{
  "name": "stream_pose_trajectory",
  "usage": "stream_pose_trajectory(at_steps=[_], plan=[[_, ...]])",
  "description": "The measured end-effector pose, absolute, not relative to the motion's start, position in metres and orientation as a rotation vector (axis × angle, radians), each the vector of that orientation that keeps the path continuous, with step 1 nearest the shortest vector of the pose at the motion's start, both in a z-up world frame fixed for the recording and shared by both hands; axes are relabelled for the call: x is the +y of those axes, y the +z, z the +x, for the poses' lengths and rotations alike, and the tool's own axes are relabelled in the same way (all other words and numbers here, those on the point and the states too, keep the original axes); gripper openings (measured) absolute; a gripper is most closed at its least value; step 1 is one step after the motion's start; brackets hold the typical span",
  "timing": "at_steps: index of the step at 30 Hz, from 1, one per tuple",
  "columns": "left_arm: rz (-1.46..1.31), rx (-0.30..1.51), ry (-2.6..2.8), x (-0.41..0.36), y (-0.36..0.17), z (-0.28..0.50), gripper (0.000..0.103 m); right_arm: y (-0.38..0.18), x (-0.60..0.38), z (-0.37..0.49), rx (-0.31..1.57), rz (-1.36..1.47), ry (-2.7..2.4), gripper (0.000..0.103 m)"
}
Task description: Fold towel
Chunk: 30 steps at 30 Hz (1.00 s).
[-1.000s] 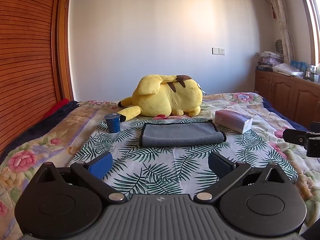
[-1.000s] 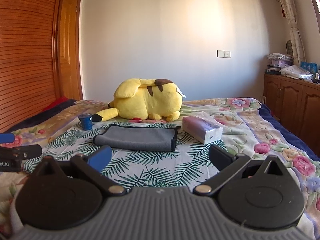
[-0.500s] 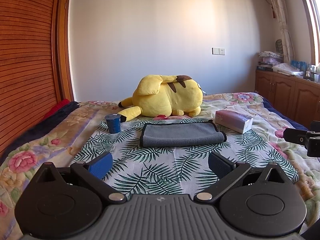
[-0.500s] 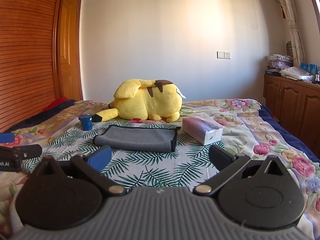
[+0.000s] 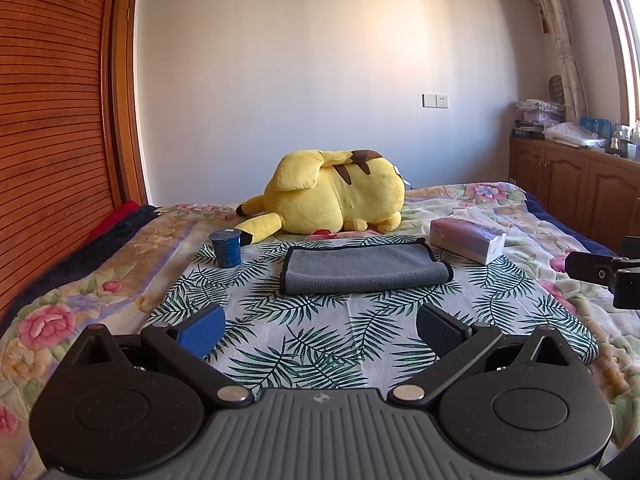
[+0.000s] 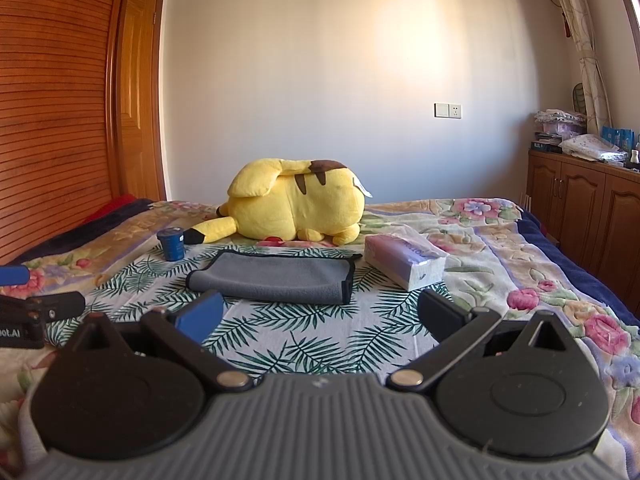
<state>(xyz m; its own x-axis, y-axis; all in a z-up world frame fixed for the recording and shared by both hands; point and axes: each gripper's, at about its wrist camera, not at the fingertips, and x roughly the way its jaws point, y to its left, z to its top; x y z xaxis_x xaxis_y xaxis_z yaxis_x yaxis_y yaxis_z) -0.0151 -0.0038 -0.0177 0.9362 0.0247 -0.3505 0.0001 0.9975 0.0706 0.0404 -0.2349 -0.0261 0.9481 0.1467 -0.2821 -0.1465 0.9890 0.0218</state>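
A grey towel with dark trim point(image 5: 362, 267) lies folded on the palm-leaf cloth on the bed; it also shows in the right wrist view point(image 6: 274, 277). My left gripper point(image 5: 320, 330) is open and empty, held back from the towel's near edge. My right gripper point(image 6: 320, 318) is open and empty, just short of the towel's near edge. Each gripper's tip shows at the edge of the other's view.
A yellow plush toy point(image 5: 332, 196) lies behind the towel. A blue cup point(image 5: 227, 248) stands to its left and a tissue pack point(image 5: 468, 240) to its right. Wooden cabinets point(image 5: 576, 188) line the right wall, a slatted wardrobe point(image 5: 48, 140) the left.
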Motion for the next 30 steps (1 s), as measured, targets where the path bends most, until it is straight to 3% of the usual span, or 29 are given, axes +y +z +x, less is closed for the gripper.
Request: stream_pose_trajectory(at_steps=[30], plan=[[0.081,0.357,0.012,-0.0040,-0.0184,-0.0158,0.103,-0.0256,-0.2333,0.0397,0.285,-0.001,0.149,0.103]])
